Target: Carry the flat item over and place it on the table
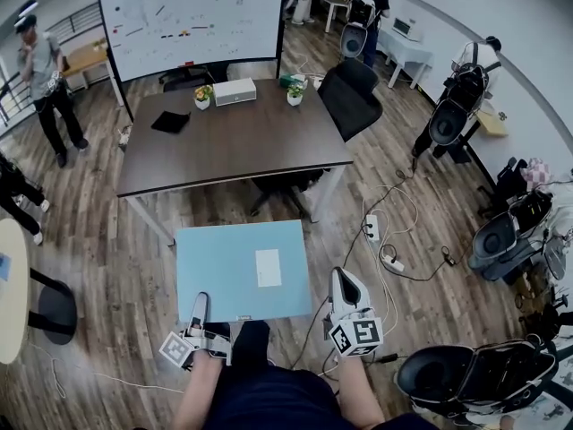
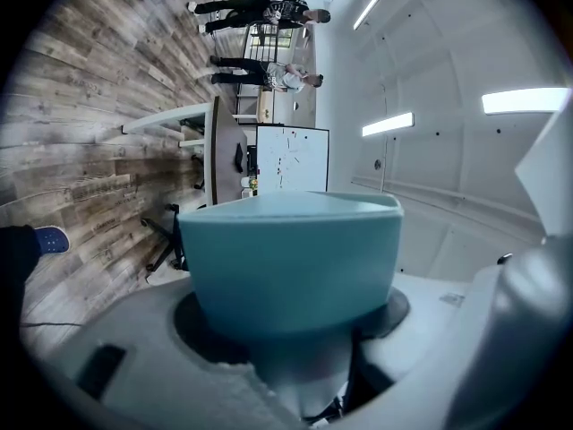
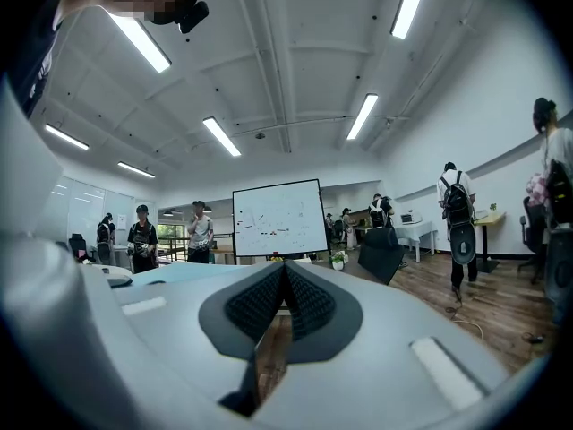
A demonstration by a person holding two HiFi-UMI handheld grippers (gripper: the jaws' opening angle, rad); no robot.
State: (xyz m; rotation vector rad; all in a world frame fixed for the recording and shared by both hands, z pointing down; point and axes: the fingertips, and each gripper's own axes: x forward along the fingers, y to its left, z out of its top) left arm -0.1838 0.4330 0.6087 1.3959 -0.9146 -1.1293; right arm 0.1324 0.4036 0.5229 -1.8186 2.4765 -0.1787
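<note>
Pale-blue board (image 1: 215,271), flat and face up with a white label (image 1: 268,268) near its middle, hangs over the wood floor (image 1: 107,267) between the person and the dark bench (image 1: 242,146), short of the bench's near edge, in the head view. The left gripper (image 1: 199,305) is clamped on the board's near edge, towards the left corner, and the right gripper (image 1: 347,287) rides just beside the near right corner without a hold. Both forearms reach forward from the bottom of the picture. The board looks thin, stiff and light, since it stays flat from a one-sided hold, but its smooth face could slip. With only one grip on the edge, the far side is likely to lever down. A second hold on the near right edge would probably steady it. In the left gripper view, the board's blue edge fills the gap between the jaws, which press on it from either face. The floor stands on the left of that picture, so the gripper lies rolled on its side and points about level at the bench. In the right gripper view, the ridged pads meet with nothing between them. The gripper is clenched empty, upright and level, and a sliver of the board shows off to its left.
</note>
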